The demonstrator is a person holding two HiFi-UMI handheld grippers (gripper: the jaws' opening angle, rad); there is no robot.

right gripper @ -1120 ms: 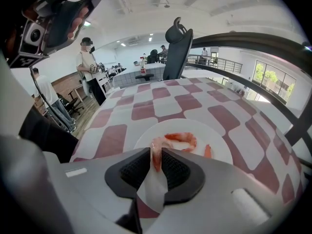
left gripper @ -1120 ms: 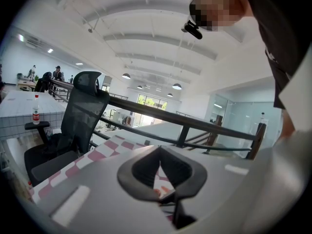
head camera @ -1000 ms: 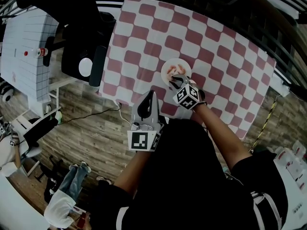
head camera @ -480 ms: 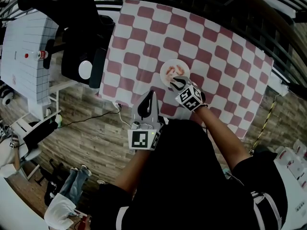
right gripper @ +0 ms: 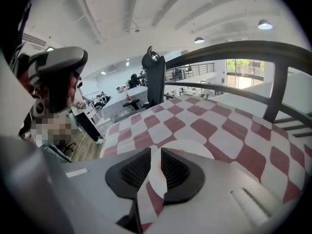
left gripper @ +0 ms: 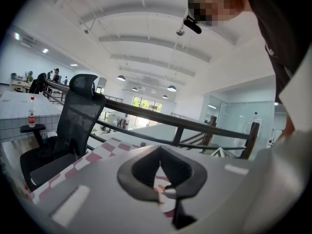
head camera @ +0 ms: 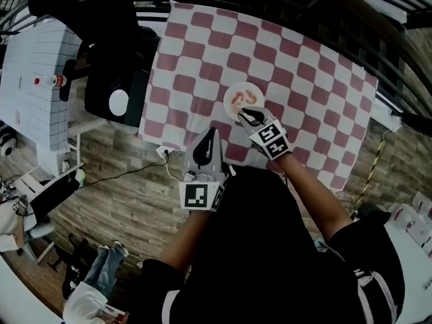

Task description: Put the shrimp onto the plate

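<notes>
Pink shrimp (head camera: 237,100) lie on the small round white plate (head camera: 251,90), mid-frame on the red-checked bench (head camera: 290,66). The right tongs (head camera: 248,115), slightly apart and empty, hover at its lower rim. The left tongs (head camera: 214,133) are closed and empty. Placement looks done; next comes a clean withdrawal.

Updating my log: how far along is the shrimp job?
Done: shrimp lie on the plate. In hand: nothing; the right hand-held gripper, at the plate's near edge, has its jaws slightly apart and empty, and the left hand-held gripper is shut, empty. Left: no shrimp shows elsewhere on the checked cloth, so likely nothing.
</notes>
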